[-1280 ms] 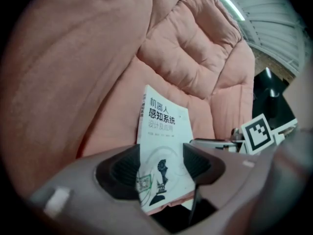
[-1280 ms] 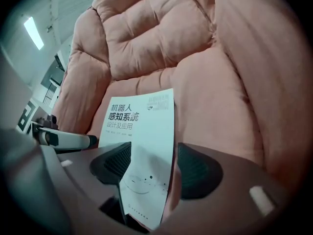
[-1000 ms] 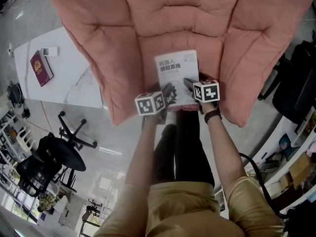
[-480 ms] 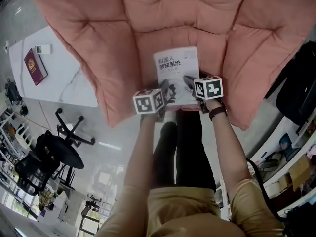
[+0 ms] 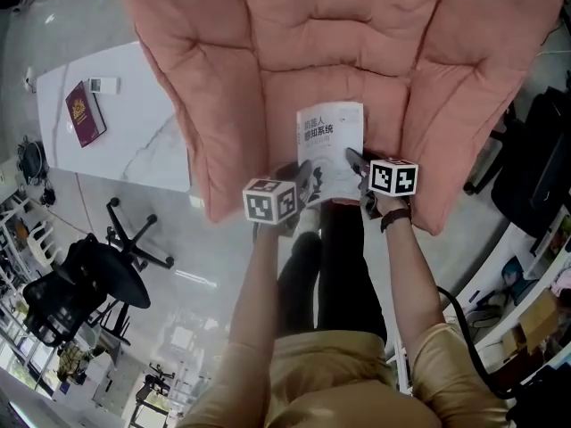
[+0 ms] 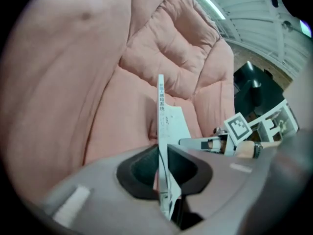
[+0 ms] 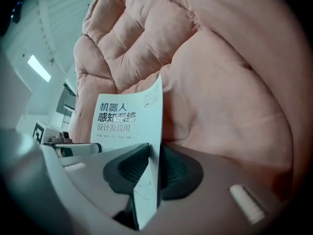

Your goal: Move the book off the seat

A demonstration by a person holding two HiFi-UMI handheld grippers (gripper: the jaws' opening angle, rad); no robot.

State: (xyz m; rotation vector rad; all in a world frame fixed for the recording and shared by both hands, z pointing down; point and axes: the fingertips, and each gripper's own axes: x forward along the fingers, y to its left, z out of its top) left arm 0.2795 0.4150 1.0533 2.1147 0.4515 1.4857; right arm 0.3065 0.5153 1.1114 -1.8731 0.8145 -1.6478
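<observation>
A white book [image 5: 329, 148] with dark Chinese title print lies over the front of the pink cushioned seat [image 5: 375, 52]. My left gripper [image 5: 303, 178] is shut on the book's near left corner. In the left gripper view the book [image 6: 165, 126] stands edge-on between the pads of the left gripper [image 6: 163, 173]. My right gripper [image 5: 356, 164] is shut on the near right corner, and the cover [image 7: 125, 117] rises from the right gripper [image 7: 154, 173]. Both pairs of jaws have just been closing with the book between them. Its near edge is tipped up off the cushion.
A white marble table [image 5: 134, 150] stands left of the seat with a dark red booklet [image 5: 86, 114] and a small white item [image 5: 105, 85] on it. A black office chair [image 5: 80, 292] is on the floor at the lower left. Dark furniture [image 5: 535, 159] lines the right.
Both grippers have shut on the book's near corners. The book has come up a little from the cushion with them.
</observation>
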